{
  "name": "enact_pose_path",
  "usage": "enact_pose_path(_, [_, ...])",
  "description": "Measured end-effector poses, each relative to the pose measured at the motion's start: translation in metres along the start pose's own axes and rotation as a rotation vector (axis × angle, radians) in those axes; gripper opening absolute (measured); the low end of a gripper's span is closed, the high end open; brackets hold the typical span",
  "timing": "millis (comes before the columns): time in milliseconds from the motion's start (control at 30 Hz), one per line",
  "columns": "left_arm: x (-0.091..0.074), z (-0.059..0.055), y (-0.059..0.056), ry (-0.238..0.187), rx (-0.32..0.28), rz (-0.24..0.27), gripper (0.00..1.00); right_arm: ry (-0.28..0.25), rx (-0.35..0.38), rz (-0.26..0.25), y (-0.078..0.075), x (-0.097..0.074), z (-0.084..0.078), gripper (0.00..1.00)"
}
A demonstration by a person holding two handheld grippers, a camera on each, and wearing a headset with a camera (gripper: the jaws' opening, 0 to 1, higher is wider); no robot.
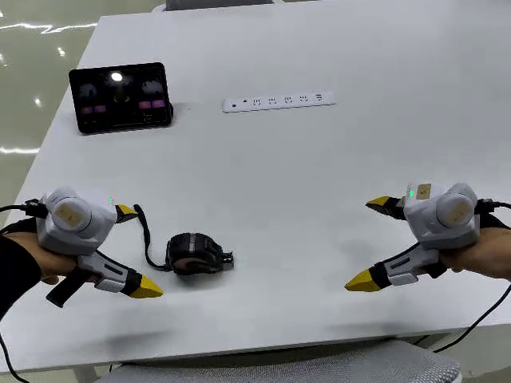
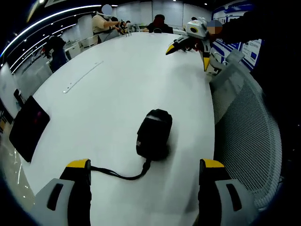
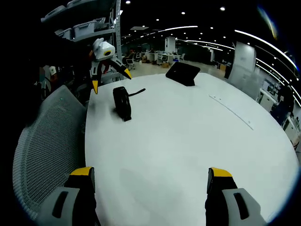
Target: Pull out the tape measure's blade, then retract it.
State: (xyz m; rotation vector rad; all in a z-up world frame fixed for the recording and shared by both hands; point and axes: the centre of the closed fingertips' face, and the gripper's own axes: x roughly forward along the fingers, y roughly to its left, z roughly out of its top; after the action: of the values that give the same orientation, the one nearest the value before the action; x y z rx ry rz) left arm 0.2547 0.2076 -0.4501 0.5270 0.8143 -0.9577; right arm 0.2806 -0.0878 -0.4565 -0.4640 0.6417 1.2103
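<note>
A black tape measure (image 1: 196, 254) lies on the white table (image 1: 279, 183), its wrist strap (image 1: 145, 235) curling off to the left; it also sits ahead of the jaws in the left gripper view (image 2: 154, 133) and far off in the right gripper view (image 3: 122, 101). My left gripper (image 1: 136, 251) stands open just left of the tape measure (image 2: 146, 169), jaws wide apart on either side of the strap, holding nothing. My right gripper (image 1: 371, 243) hangs open at the table's right side (image 3: 150, 176), well away from the tape measure, with bare table between its jaws.
A dark tablet (image 1: 120, 96) stands at the back left of the table. A white power strip (image 1: 278, 101) lies at the back middle. A grey mesh chair back (image 1: 303, 369) sits against the table's near edge. People sit at far tables (image 2: 160, 21).
</note>
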Motion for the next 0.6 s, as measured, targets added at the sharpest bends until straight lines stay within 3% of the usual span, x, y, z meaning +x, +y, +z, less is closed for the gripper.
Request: enact_pose_path(600, [0.016, 0.022, 0.006, 0.039, 0.129, -0.062, 0.89, -0.001, -0.055, 0.065, 0.010, 0.028, 0.025, 0.99])
